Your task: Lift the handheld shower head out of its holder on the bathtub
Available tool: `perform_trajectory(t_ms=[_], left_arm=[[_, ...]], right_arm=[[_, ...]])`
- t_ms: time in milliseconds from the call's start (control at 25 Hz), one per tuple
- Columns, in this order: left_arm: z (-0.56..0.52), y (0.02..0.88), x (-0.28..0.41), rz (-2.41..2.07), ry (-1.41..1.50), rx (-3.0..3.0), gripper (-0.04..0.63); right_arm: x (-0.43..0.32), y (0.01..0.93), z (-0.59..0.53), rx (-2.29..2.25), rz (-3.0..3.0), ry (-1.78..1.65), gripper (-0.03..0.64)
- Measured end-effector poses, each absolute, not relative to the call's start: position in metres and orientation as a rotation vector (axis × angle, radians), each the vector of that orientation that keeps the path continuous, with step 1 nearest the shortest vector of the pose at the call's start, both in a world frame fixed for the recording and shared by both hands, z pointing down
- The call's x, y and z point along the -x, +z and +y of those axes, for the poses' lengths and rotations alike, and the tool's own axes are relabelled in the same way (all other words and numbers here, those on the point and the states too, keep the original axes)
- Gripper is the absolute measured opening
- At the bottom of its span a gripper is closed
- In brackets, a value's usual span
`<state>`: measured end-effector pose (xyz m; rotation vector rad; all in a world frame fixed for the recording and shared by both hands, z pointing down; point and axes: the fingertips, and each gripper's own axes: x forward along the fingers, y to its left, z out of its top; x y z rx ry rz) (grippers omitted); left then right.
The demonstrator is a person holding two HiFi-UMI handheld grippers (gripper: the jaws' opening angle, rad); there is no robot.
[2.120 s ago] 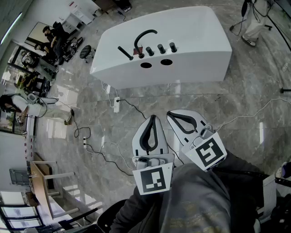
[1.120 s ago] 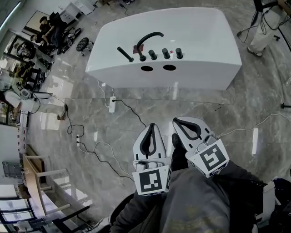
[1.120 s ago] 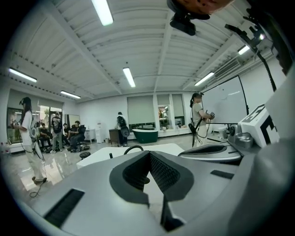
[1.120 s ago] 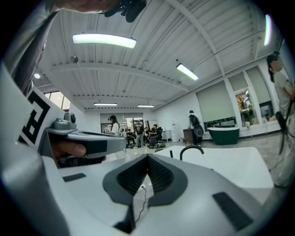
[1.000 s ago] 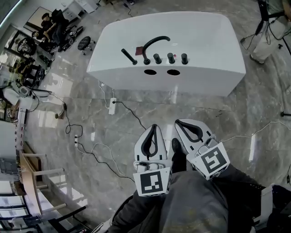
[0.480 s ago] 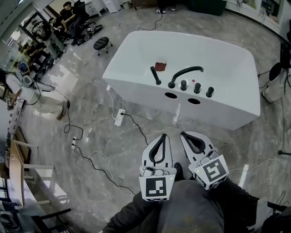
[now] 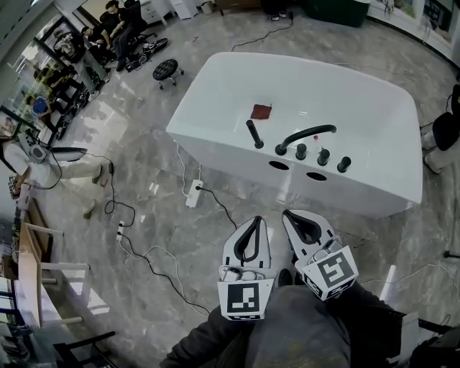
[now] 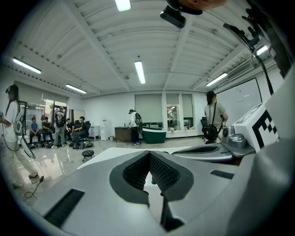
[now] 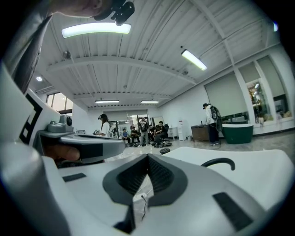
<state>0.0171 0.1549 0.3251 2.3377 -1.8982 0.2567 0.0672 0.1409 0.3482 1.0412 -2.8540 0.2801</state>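
Note:
The white bathtub [image 7: 359, 93] stands on the marble floor ahead of me. On its near rim the black handheld shower head [image 7: 254, 134] leans in its holder, left of the arched black spout [image 7: 307, 134] and three black knobs [image 7: 323, 157]. My left gripper [image 7: 256, 218] and right gripper [image 7: 290, 214] are side by side over the floor, well short of the tub, both shut and holding nothing. The right gripper view shows the spout [image 9: 219, 162] beyond the tub rim [image 9: 258, 163]. In the left gripper view the gripper [image 8: 150, 155] has its jaws together.
A power strip [image 7: 193, 195] and cables [image 7: 147, 251] lie on the floor left of my path. A red-brown square [image 7: 261, 111] lies inside the tub. Seated people [image 7: 118, 21] and a stool [image 7: 166, 70] are far left. A wooden table [image 7: 27, 269] is at the left edge.
The tub has come closer and sits lower and larger in the head view. Both grippers have moved forward together and stayed shut.

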Motion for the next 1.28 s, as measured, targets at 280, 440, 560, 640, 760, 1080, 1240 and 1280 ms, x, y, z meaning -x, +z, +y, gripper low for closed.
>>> perform_trajectory(t_ms=[280,440,560,640,760,1080,1240,1280], left_arm=[[0.069,0.32,-0.007,-1.926,0.273,-2.288,0.002],[0.027,0.322,-0.007,-1.96,0.286,-2.274,0.002],[0.001,0.335,-0.009,-1.967,0.303,-2.239,0.002],[-0.014,0.339,-0.012,-1.977,0.31,-2.23,0.002],[-0.031,0.338,-0.011,-2.011,0.291,-2.2,0.002],[-0.058,0.329,0.019,-2.116,0.301,-2.111,0.002],[-0.074,0.346,0.038,-2.108,0.297,-2.087,0.002],[-0.08,0.351,0.043,-2.099,0.296,-2.09,0.002]], right_arm=[[-0.06,0.34,0.053,-1.008,-2.896,0.321,-0.002],[-0.05,0.347,0.012,-0.932,-2.899,0.315,-0.002],[-0.042,0.359,-0.009,-0.844,-2.901,0.333,-0.002],[-0.04,0.364,-0.021,-0.799,-2.903,0.337,-0.002],[-0.038,0.365,-0.045,-0.772,-2.908,0.342,-0.002],[-0.014,0.359,-0.075,-0.678,-2.95,0.333,-0.002],[0.001,0.376,-0.088,-0.671,-2.925,0.344,-0.002],[0.005,0.38,-0.094,-0.681,-2.919,0.346,-0.002]])
